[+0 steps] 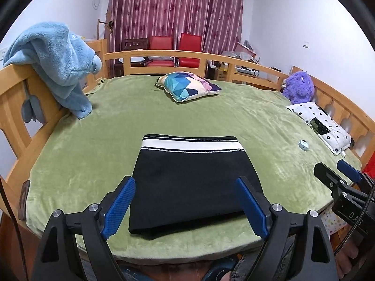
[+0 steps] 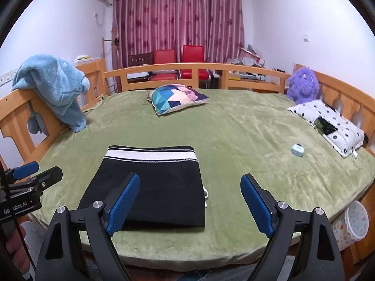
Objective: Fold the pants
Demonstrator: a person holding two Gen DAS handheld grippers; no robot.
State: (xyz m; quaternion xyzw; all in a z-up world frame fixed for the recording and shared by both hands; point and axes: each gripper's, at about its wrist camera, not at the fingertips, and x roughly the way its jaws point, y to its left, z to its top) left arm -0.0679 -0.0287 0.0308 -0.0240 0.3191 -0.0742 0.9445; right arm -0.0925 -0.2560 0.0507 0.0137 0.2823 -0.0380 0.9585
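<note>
Over on the far left, a fluffy blue blanket hangs draped over the wooden bed rail, its lower end trailing onto the green bedspread. Moving across, the left gripper hovers above the near edge of the bed with its blue pads spread wide and nothing pinched between them. And there are the pants, folded into a neat black rectangle, lying flat on the bedspread close to the near edge, the white-and-black striped waistband turned toward the far side. In the left wrist view they sit framed between the open fingers, not touched by either one.

Behind them, mid-bed, a pillow in a bright geometric print lies near the far rail, with two red chairs and a maroon curtain beyond. Now the right gripper: it too is spread wide and empty, hanging above the bedspread, with the pants under its left finger in the right wrist view and a bit of white cord peeking out at their right edge.

Further right, a small pale-blue object rests alone on the bedspread, well apart from the pants. Beside it, along the right rail, lies a white spotted pillow, and behind that sits a purple plush toy.
</note>
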